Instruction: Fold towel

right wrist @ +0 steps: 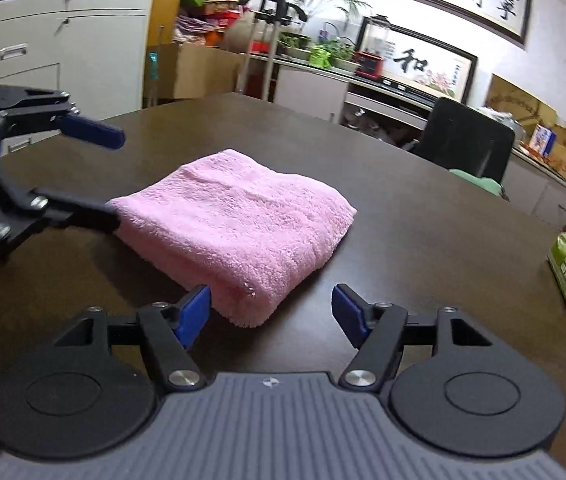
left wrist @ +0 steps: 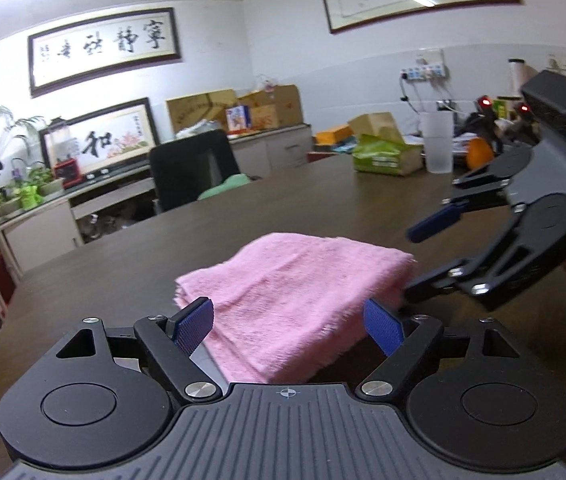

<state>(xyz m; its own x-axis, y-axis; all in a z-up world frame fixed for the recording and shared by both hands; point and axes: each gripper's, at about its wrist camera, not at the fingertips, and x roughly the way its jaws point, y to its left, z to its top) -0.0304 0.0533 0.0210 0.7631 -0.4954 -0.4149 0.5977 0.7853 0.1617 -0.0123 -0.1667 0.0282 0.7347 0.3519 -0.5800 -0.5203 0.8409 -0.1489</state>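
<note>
A pink towel (left wrist: 295,292) lies folded into a thick rectangle on the dark brown table (left wrist: 323,200). My left gripper (left wrist: 289,326) is open, its blue pads apart on either side of the towel's near edge and not pressing it. From the right wrist view, the left gripper (right wrist: 114,178) has its lower finger at the edge of the towel (right wrist: 235,220) and its upper finger above it. My right gripper (right wrist: 271,316) is open, with the towel's near corner beside its left pad. In the left wrist view the right gripper (left wrist: 415,264) sits at the towel's right edge.
A green tissue pack (left wrist: 387,156), a translucent cup (left wrist: 439,144) and an orange (left wrist: 481,152) stand at the table's far right. A black chair (left wrist: 193,168) is behind the far edge. Cabinets, boxes and plants line the walls.
</note>
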